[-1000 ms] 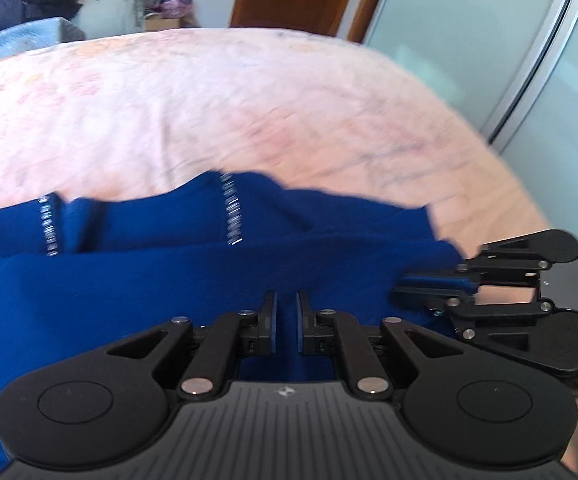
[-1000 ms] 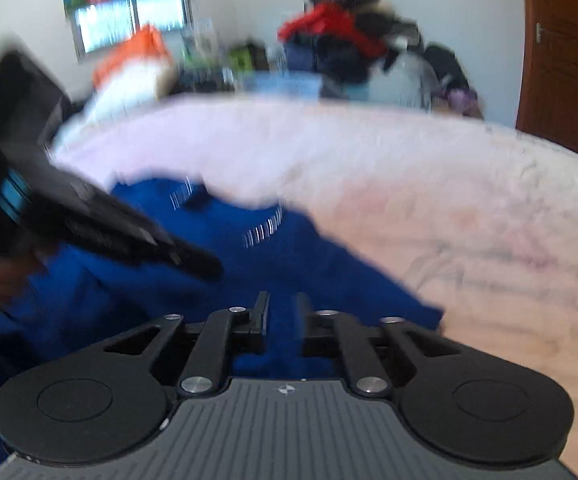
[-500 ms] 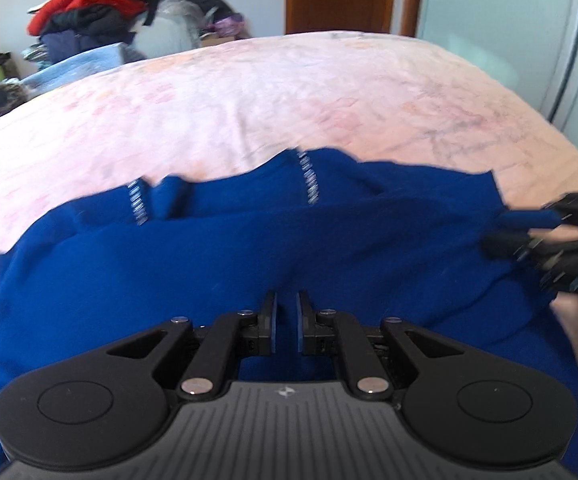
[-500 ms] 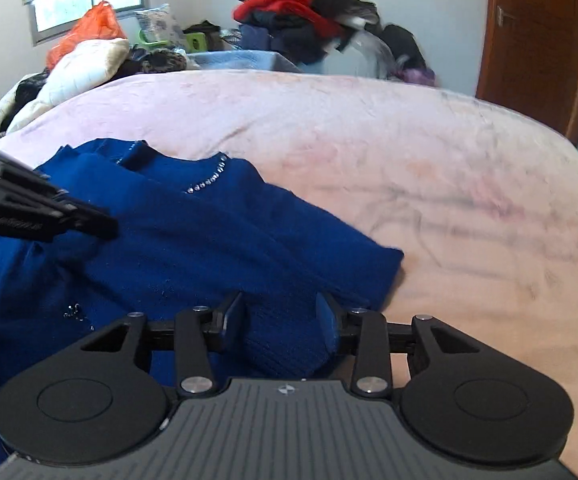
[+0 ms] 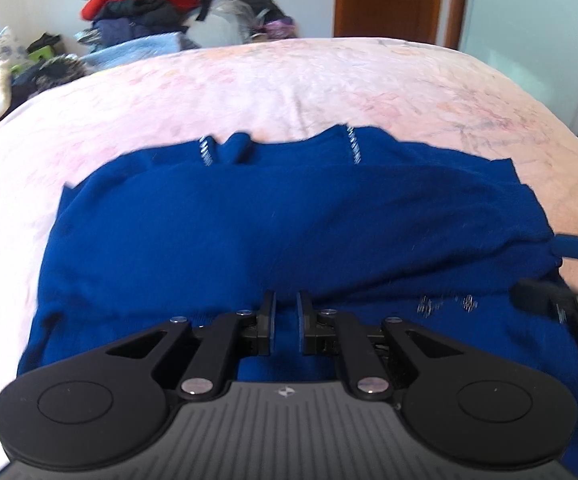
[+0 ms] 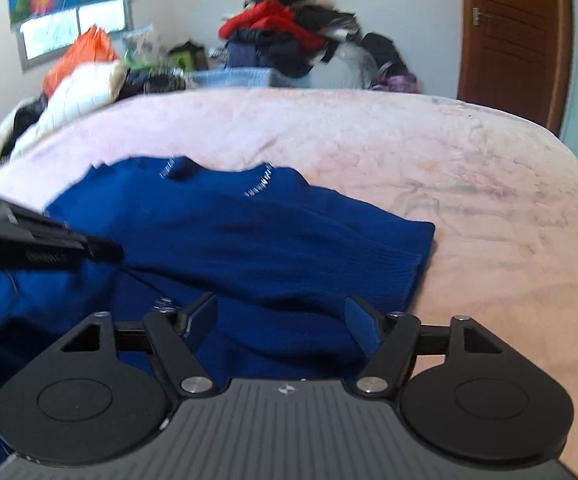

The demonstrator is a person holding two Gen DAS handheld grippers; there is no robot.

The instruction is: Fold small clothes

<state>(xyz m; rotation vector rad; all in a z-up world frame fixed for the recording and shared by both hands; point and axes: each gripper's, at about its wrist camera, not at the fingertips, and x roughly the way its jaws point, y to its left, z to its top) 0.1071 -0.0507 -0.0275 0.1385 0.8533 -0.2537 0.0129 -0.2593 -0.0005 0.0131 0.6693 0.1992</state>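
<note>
My right gripper (image 6: pixel 281 316) has let go of the blue sweater (image 5: pixel 289 236), jaws opening, while my left gripper (image 5: pixel 285 320) stays pinched on its fold atop the pink bed (image 5: pixel 289 92).

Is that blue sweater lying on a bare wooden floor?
No. The blue sweater is spread on a bed covered with a pale pink blanket, and no floor shows beneath it.
</note>
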